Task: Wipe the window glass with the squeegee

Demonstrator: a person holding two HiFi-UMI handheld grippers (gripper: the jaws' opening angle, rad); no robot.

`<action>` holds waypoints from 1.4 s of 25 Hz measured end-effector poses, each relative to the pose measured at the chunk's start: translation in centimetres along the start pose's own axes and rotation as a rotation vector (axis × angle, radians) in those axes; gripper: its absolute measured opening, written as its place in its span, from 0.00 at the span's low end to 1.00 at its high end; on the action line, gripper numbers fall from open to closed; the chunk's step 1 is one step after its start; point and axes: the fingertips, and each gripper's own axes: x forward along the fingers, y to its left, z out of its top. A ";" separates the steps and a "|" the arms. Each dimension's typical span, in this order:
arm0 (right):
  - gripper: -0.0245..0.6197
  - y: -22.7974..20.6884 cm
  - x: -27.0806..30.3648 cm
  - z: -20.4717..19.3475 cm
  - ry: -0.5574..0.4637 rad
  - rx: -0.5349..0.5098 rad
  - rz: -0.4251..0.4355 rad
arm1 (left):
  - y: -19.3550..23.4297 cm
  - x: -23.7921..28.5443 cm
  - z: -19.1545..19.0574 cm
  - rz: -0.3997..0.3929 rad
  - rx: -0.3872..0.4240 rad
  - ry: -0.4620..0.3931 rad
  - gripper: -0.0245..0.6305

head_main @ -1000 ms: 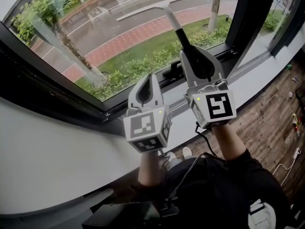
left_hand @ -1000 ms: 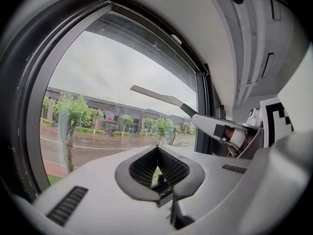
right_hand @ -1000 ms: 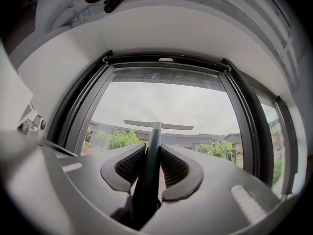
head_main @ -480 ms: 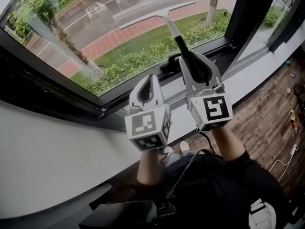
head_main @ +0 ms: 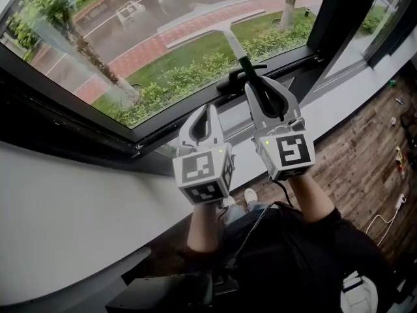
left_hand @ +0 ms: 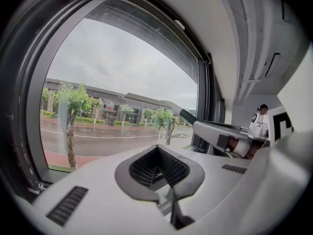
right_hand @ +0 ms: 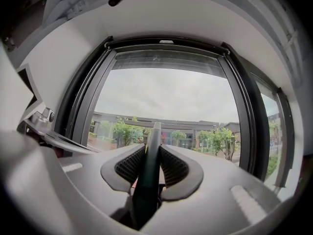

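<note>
1. Right gripper view has my right claw [right_hand: 151, 163] clamped on the dark, rounded handle of the long squeegee [right_hand: 149, 173], pads pressing it from both sides; its pale metal neck runs up to the blade bar, which lies low on the large window glass [head_main: 163, 38], towards the pane's right edge.
2. I judge the tool light and stiff, with only the rubber edge yielding. The handle looks smooth, so it could twist under pressure. My hold sits low on the handle, which seems right for leverage.
3. My left claw [left_hand: 159, 168] is pinched together on nothing and hangs just beside the right one, above the sill.
4. The glass is hard and slick, so I would press evenly to avoid chatter. The black window frame [head_main: 130, 139] runs close below the blade, and a black latch [head_main: 229, 83] sits right by the handle.
5. Below lie a white sill [head_main: 78, 201] and a dark wood-plank floor [head_main: 365, 155].
</note>
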 end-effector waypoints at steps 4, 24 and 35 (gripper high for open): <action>0.19 0.2 -0.1 -1.1 0.021 0.003 0.002 | 0.1 0.2 -0.8 -0.002 -0.004 0.016 0.04; 0.19 0.6 -0.7 -5.7 0.133 -0.001 0.013 | -0.3 0.5 -4.1 -0.013 -0.010 0.091 0.04; 0.19 0.6 -1.0 -8.1 0.198 0.011 0.017 | -0.3 0.5 -5.3 -0.008 -0.013 0.126 0.04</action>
